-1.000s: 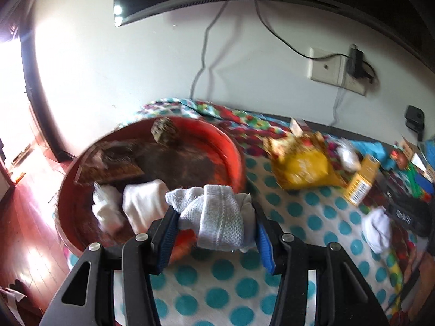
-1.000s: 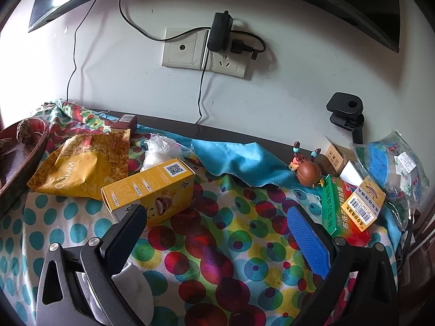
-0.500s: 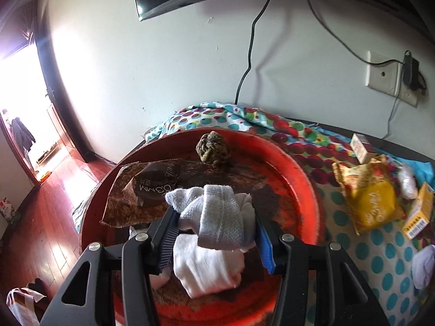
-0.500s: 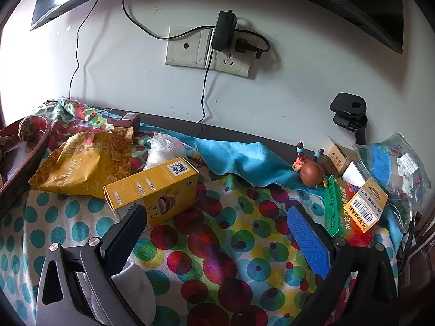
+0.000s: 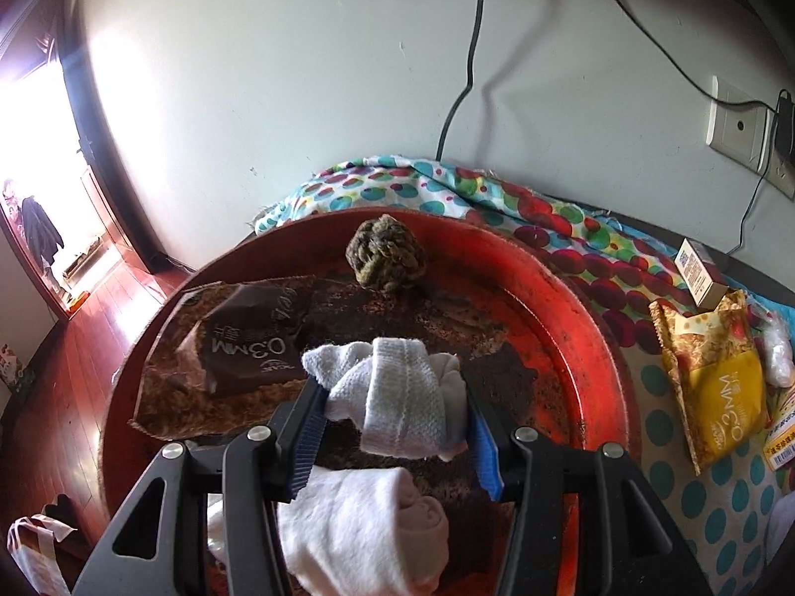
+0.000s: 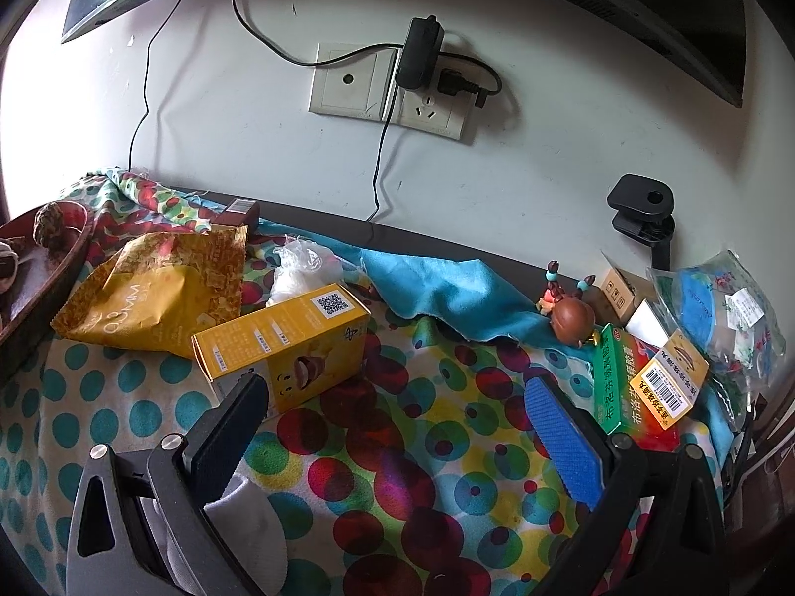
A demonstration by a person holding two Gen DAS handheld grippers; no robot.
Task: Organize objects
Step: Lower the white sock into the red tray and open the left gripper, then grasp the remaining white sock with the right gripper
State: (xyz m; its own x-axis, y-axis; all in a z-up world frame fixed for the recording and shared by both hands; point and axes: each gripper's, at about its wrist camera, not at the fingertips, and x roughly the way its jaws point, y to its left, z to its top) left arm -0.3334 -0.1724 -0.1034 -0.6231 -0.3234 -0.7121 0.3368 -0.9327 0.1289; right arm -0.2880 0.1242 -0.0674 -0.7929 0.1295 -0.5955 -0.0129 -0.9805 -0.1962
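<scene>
Our left tool [image 5: 395, 409] grips a white sock [image 5: 397, 397] over the red tray [image 5: 586, 347]; our right tool [image 6: 397, 412] gapes empty, boxes [image 6: 283, 342] left.

A rolled sock [image 5: 402, 400] sits between the fingers of the left gripper [image 5: 395, 427] above a round tray [image 5: 586, 347]. In the tray, a second sock roll [image 5: 367, 531] lies nearest the camera, a flat packet [image 5: 238, 342] to the left, and a knotted ball [image 5: 385, 253] at the far rim. Right of the tray, on the spotted cloth [image 6: 397, 447], lie a snack bag [image 6: 154, 293], then a carton [image 6: 283, 347], with a figurine [image 6: 571, 315] and boxes [image 6: 641, 382] farther right, near the wall.
</scene>
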